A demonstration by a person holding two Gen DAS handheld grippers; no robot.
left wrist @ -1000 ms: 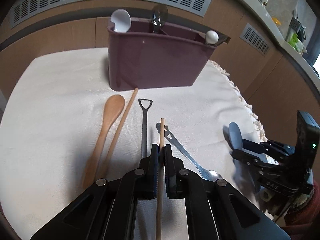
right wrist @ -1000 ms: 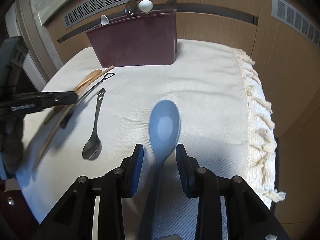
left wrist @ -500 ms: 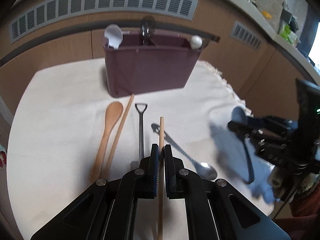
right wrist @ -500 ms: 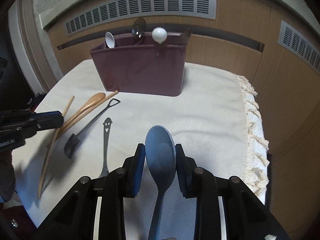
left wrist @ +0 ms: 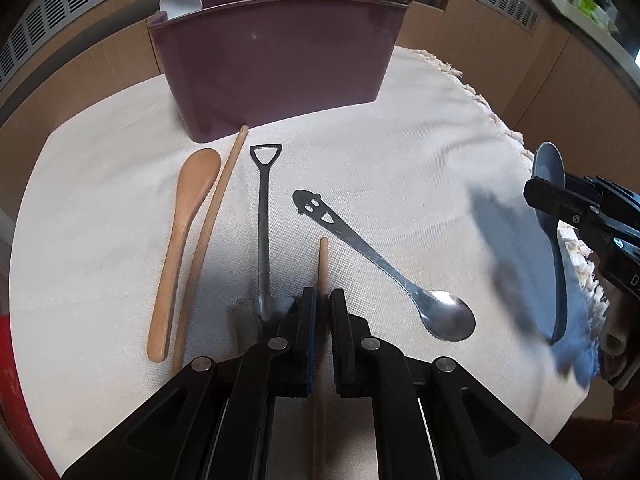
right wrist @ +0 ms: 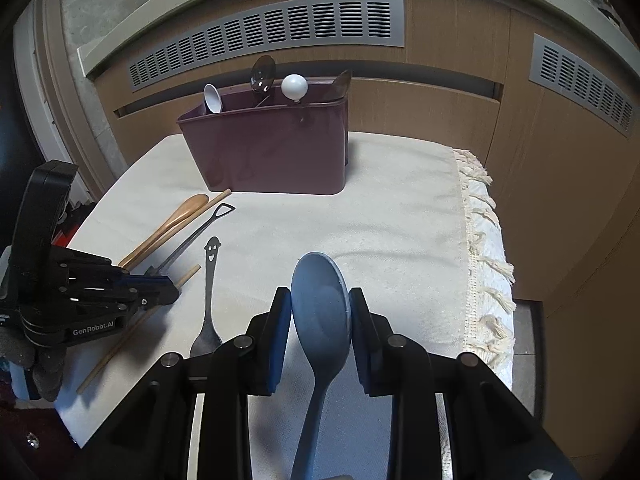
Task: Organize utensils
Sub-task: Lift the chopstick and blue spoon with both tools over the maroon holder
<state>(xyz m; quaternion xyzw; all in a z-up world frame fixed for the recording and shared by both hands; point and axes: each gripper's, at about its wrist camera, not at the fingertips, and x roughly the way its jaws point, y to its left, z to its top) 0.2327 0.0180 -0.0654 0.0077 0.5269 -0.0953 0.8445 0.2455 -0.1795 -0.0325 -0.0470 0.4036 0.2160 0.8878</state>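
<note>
A: What is the left gripper (left wrist: 323, 308) holding right now?

B: It is pinching a single wooden chopstick (left wrist: 322, 264) between nearly closed jaws that have just been easing open slightly. The stick is running straight ahead along the fingers, its tip pointing toward the maroon utensil caddy (left wrist: 276, 60) beyond.

A: And the right gripper (right wrist: 320, 312)?

B: Its jaws have just been closing and are now pressing on the bowl of a blue plastic spoon (right wrist: 320, 312), handle trailing back under the tool, bowl forward. The spoon is hanging clear of the cream cloth (right wrist: 400, 208).

A: Which hand is nearer the caddy?

B: I judge them about even; the caddy is standing dead ahead of both, at the far edge of the cloth, long side facing them.

A: What is still lying loose?

B: Nearest the left gripper, a shovel-shaped metal spoon (left wrist: 262, 216) and a smiley-handled metal spoon (left wrist: 376, 264); further left, a wooden spoon (left wrist: 180, 240) touching the second chopstick (left wrist: 208, 240).

A: How is the caddy looking?

B: Already holding several utensils, a white spoon (right wrist: 213, 98) and a round white knob (right wrist: 294, 87) poking above its rim.
</note>
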